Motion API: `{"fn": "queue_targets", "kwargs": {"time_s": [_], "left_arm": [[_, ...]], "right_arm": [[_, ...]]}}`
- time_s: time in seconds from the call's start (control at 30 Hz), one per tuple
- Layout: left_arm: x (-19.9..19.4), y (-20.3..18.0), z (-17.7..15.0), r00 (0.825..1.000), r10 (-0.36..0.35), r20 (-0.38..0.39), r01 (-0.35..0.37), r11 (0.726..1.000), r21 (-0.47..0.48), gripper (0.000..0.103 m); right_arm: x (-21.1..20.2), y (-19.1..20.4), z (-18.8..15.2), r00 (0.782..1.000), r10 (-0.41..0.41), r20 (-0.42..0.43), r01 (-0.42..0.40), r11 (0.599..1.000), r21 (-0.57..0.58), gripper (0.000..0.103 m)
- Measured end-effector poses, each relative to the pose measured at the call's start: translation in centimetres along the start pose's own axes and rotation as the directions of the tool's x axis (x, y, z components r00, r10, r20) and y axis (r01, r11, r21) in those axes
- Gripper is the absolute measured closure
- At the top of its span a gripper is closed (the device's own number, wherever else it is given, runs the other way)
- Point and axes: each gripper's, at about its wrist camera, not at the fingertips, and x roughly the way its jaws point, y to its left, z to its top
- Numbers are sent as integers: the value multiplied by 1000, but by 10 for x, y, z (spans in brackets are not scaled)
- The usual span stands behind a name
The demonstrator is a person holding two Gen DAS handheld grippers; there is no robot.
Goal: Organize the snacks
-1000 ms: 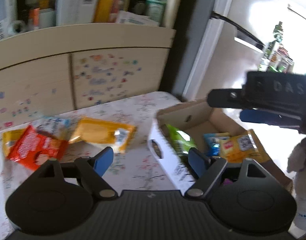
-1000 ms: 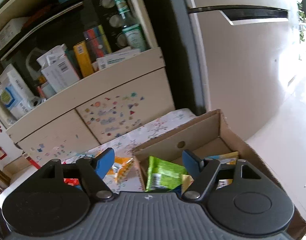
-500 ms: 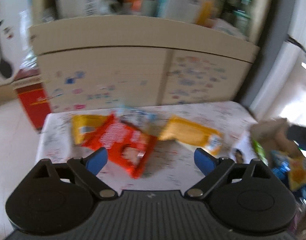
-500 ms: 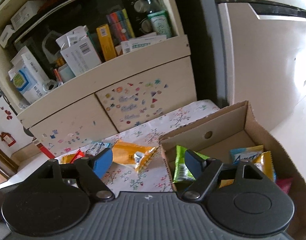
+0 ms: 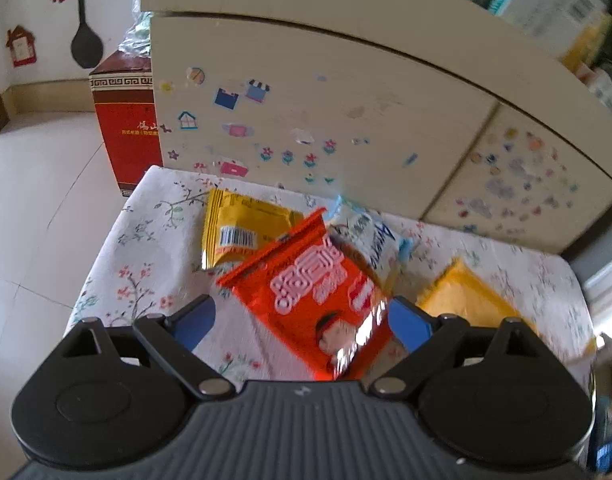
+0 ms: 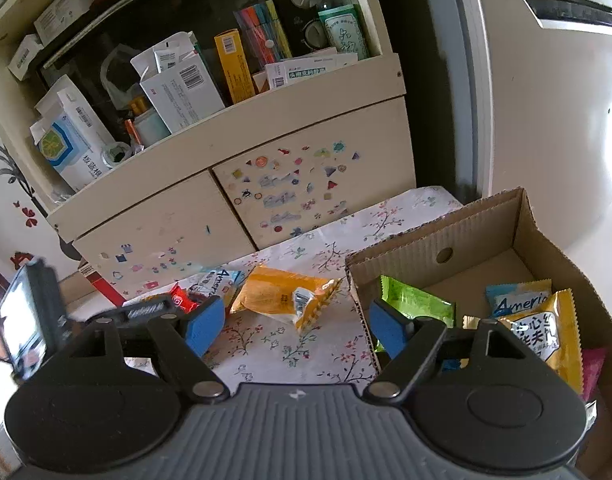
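Floral table (image 5: 153, 240) holds four snack packets; cardboard box (image 6: 482, 236) shows five.

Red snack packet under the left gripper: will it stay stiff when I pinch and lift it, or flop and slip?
The red snack packet looks like thin glossy foil with glare, so probably slippery. It seems puffed and light, likely crumpling rather than staying stiff. It overlaps the white packet, which may get dragged along.
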Motion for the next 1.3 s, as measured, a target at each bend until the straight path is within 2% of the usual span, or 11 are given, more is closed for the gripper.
{"fn": "queue_targets", "kwargs": {"time_s": [0.2, 0.37, 0.6, 0.77, 0.83, 0.97, 1.1, 1.3], "left_arm": [[26, -5, 11, 998, 56, 6, -56, 997, -46, 9], [44, -6, 12, 998, 70, -2, -70, 996, -52, 8], [48, -4, -6, 993, 115, -2, -115, 992, 55, 9], [40, 12, -15, 995, 96, -13, -94, 988, 122, 19], [36, 18, -18, 996, 83, -13, -80, 984, 157, 22], [28, 24, -25, 998, 55, -17, -50, 971, 235, 23], [25, 25, -28, 999, 23, -26, -14, 955, 296, 23], [31, 24, -24, 999, -3, -42, 16, 947, 320, 17]], "right_arm": [[-1, 3, -1, 1000, 10, -6, -10, 1000, -12, 18], [5, 2, 0, 1000, 14, -18, -15, 1000, -10, 18], [20, 1, 6, 997, 73, -19, -73, 997, -21, 18], [40, 13, 4, 994, 104, -32, -107, 984, -145, 18], [50, 25, 1, 990, 132, -53, -141, 962, -233, 18], [75, 44, -4, 987, 140, -74, -158, 916, -368, 18], [104, 51, -6, 989, 103, -103, -136, 901, -411, 18], [136, 47, 0, 992, 75, -101, -108, 919, -380, 18]]}}
